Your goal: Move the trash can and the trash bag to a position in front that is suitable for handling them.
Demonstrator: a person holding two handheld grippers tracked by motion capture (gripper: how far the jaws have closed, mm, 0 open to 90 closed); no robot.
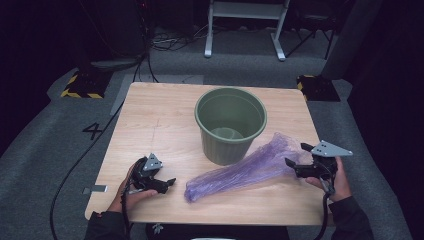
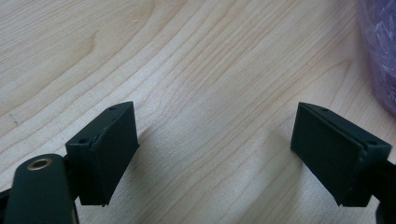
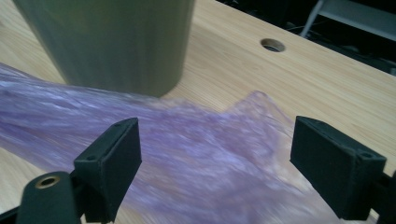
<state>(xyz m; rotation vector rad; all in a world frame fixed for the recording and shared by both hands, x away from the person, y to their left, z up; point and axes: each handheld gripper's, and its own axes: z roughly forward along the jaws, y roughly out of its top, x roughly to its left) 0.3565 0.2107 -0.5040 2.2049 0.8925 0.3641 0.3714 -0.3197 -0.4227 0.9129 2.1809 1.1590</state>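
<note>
A green plastic bucket [image 1: 230, 124] stands upright in the middle of the wooden table [image 1: 150, 120]. A crumpled purple plastic bag [image 1: 240, 172] lies stretched along the table in front of it, from near the front edge to the right side. My right gripper [image 1: 296, 156] is open at the bag's right end; in the right gripper view the bag [image 3: 196, 154] lies between and beyond the jaws, with the bucket [image 3: 112, 42] behind. My left gripper [image 1: 170, 183] is open over bare wood, left of the bag's near end [image 2: 380, 51].
The table's front edge runs close to both hands. A round hole [image 3: 272, 45] is in the tabletop near the bucket. Beyond the table lie grey carpet, cables [image 1: 80, 160], yellow-black striped blocks [image 1: 80, 86] and a white frame [image 1: 245, 25].
</note>
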